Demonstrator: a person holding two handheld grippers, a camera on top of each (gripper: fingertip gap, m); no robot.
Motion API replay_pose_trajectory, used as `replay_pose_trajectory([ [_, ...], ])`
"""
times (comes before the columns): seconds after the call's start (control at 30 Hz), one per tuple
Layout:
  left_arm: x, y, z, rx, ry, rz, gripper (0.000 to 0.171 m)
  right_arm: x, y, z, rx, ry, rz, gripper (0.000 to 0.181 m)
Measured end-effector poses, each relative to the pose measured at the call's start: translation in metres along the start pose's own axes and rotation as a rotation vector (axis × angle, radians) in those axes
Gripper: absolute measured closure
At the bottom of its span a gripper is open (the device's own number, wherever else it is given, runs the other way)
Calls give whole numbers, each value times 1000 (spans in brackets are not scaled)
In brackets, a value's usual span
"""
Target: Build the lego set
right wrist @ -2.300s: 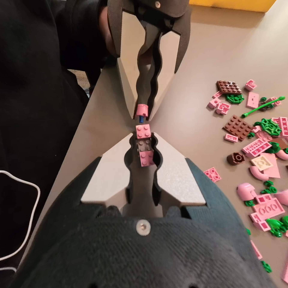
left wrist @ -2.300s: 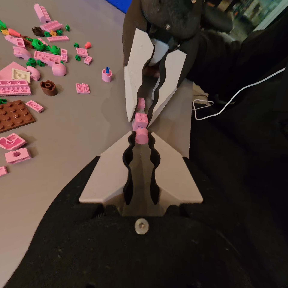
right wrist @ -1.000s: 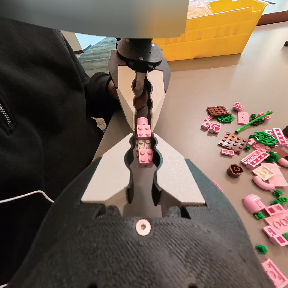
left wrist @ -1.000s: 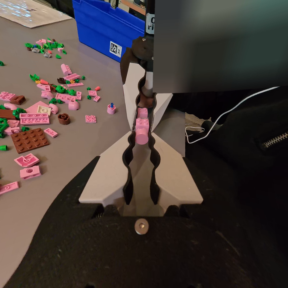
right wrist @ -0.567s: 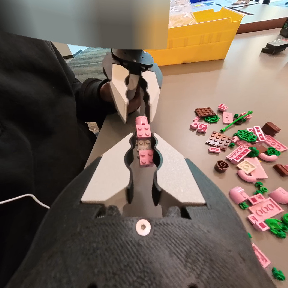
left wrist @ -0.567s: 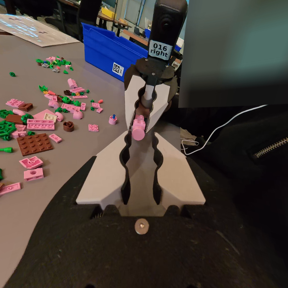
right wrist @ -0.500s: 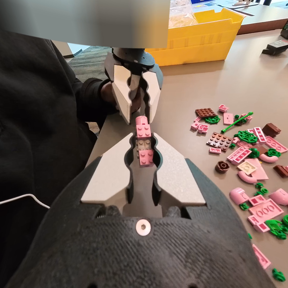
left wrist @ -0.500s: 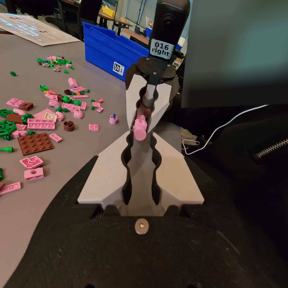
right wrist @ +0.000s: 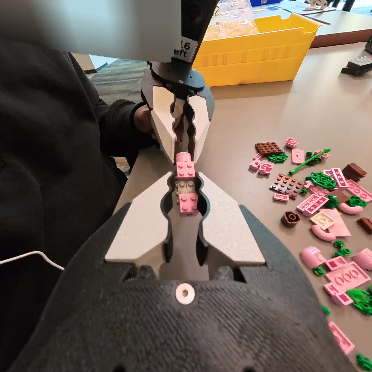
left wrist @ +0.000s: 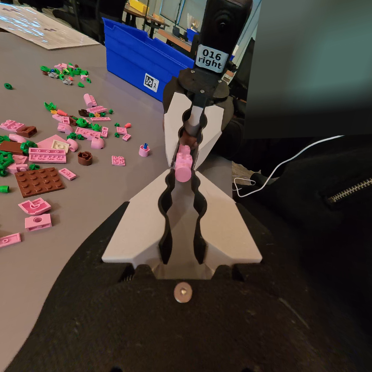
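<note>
My right gripper (right wrist: 185, 175) is shut on a small assembly of pink and tan bricks (right wrist: 186, 193), held in the air over the table's near edge. A pink round piece (right wrist: 183, 157) sits on the assembly's front end. My left gripper (left wrist: 182, 173) faces the right one tip to tip, and its fingers close on the pink round piece (left wrist: 182, 174). In the left wrist view the right gripper (left wrist: 183, 162) holds the pink assembly (left wrist: 183, 156). In the right wrist view the left gripper (right wrist: 183, 159) comes from above with a hand behind it.
Loose pink, green and brown pieces lie scattered on the grey table (left wrist: 112, 193), with a brown plate (left wrist: 39, 181) among them. A blue bin (left wrist: 141, 60) and a yellow bin (right wrist: 251, 50) stand at the back. A person in black and a white cable (left wrist: 281, 165) are at the table edge. The tips of both grippers are at nearly the same place.
The pink round piece went from just apart to pressed onto the pink assembly. My left gripper opened a little, then closed on the piece again. Both grippers tilted up.
</note>
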State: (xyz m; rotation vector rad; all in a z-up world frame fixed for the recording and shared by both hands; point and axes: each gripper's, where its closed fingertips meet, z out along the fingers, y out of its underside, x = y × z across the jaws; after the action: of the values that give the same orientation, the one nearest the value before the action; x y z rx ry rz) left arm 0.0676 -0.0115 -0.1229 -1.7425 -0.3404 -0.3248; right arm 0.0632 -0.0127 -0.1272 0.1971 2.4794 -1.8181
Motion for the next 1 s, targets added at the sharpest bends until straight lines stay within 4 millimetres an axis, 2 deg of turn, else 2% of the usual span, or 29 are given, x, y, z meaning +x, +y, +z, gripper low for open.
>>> replay_pose_trajectory([
  [0.3,0,2,1,-17,1,-12,158,0,2,0,-12,10,-36,165],
  [0.47,-5,-4,0,28,-44,11,157,6,0,0,-1,54,-48,164],
  [0.5,-6,-6,0,39,-60,19,153,7,-3,0,10,68,-59,164],
  [0.57,-7,-10,-1,67,-78,42,128,11,-11,-5,41,113,-91,164],
  [0.6,-6,-13,-3,85,-76,52,125,15,-12,-8,46,144,-108,164],
  [0.8,-6,-18,-6,122,-84,76,118,30,-15,-20,72,223,-95,164],
  [1.0,-5,-19,-4,124,-126,143,116,31,-16,-23,73,230,-92,163],
])
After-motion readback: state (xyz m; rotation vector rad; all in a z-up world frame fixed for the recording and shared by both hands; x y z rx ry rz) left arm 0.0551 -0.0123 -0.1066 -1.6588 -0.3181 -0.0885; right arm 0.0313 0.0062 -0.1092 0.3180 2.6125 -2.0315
